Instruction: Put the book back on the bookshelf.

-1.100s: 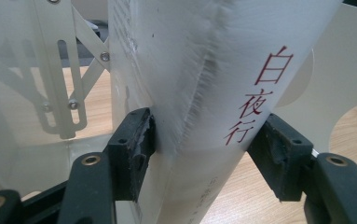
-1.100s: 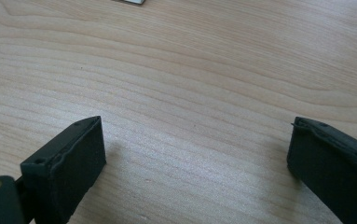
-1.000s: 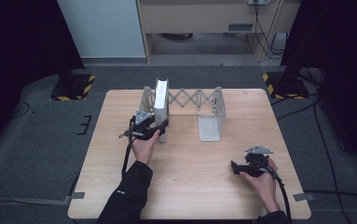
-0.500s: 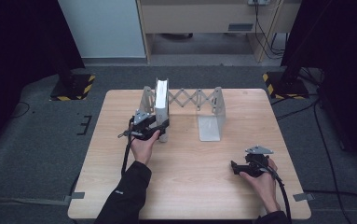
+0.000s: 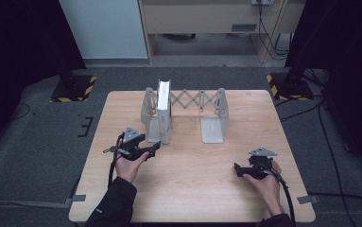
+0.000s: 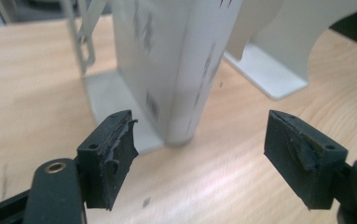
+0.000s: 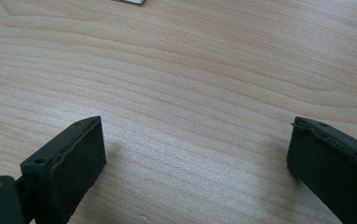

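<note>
One white book (image 5: 163, 109) stands upright in the expanding rack (image 5: 188, 113) at centre frame, while two grippers, left (image 5: 156, 147) just opened and empty, right (image 5: 236, 169) gaping, flank the table (image 5: 193, 189).

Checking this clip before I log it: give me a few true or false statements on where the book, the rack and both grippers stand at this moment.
1. The white book stands upright in the rack. True.
2. The left gripper is clamped on the book. False: its jaws have just been opening, and the book stands clear beyond them with nothing between them.
3. The right gripper holds a second book. False: its jaws are open over the bare table.
4. The book sits at the rack's left end. True.
5. The rack lies folded flat. False: it stands stretched out, lattice showing.
</note>
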The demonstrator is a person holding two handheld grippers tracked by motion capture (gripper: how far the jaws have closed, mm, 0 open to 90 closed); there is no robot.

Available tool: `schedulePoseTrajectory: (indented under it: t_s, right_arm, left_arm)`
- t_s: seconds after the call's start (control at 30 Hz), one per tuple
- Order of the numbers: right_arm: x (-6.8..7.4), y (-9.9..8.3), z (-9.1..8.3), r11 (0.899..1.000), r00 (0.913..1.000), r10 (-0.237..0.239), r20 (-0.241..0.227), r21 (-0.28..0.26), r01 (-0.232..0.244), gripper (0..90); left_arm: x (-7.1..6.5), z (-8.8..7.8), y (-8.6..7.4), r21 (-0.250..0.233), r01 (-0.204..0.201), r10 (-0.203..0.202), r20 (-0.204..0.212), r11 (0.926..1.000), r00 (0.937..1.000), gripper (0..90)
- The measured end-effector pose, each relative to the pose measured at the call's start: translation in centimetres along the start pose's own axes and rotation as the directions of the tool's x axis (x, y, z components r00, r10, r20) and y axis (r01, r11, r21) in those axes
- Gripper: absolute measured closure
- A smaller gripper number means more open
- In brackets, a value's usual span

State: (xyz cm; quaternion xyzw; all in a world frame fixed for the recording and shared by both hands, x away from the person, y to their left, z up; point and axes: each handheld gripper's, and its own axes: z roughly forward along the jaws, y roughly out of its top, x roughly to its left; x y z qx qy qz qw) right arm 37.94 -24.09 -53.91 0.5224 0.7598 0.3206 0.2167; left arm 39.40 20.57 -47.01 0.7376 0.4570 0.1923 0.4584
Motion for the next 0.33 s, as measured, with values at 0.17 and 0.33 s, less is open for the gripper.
schedulePoseTrajectory:
  t_s: [0.17, 0.33]
  right_arm:
    - [0.0, 0.0, 0.0, 1.000, 1.0000, 0.000, 0.000, 0.000, 0.000, 4.7]
    - [0.0, 0.0, 0.0, 1.000, 1.0000, 0.000, 0.000, 0.000, 0.000, 4.7]
  left_arm:
    - [1.0, -1.0, -2.5, 0.063, 0.020, -0.019, -0.014, 0.9978, 0.9997, 21.7]
    - [2.3, -1.9, -4.4, 0.108, 0.026, -0.021, -0.052, 0.9939, 0.9984, 21.2]
